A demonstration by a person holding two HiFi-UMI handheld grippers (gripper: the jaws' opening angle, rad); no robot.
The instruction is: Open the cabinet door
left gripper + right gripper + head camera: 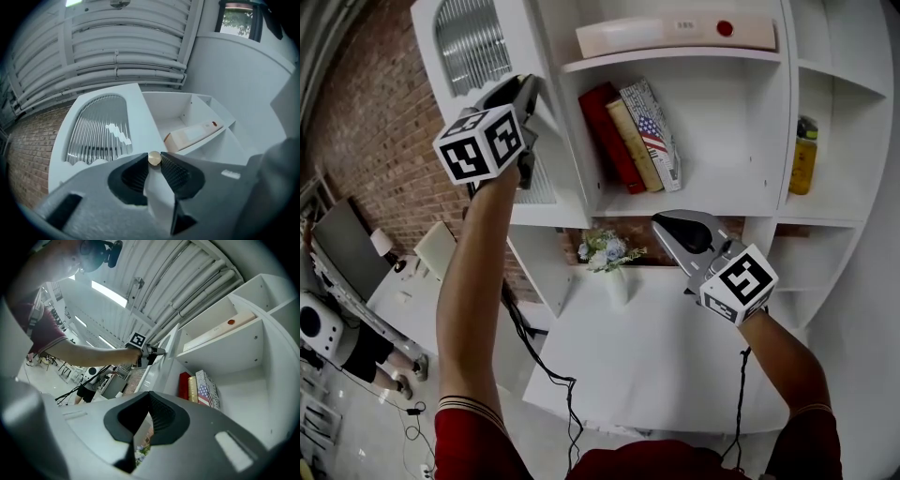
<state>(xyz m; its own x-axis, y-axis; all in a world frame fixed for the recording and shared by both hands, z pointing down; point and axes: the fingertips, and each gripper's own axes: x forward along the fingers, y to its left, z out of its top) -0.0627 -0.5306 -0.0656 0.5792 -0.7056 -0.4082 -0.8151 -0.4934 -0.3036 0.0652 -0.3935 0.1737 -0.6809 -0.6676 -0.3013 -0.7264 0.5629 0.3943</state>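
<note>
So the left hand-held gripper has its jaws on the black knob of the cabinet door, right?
Not quite: the knob is gold, not black. The left gripper view shows the left hand-held gripper with its jaws on that knob of the cabinet door.

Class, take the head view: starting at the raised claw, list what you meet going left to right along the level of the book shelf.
left claw, closed on the door knob → red book → tan book → flag-patterned book → yellow bottle
</note>
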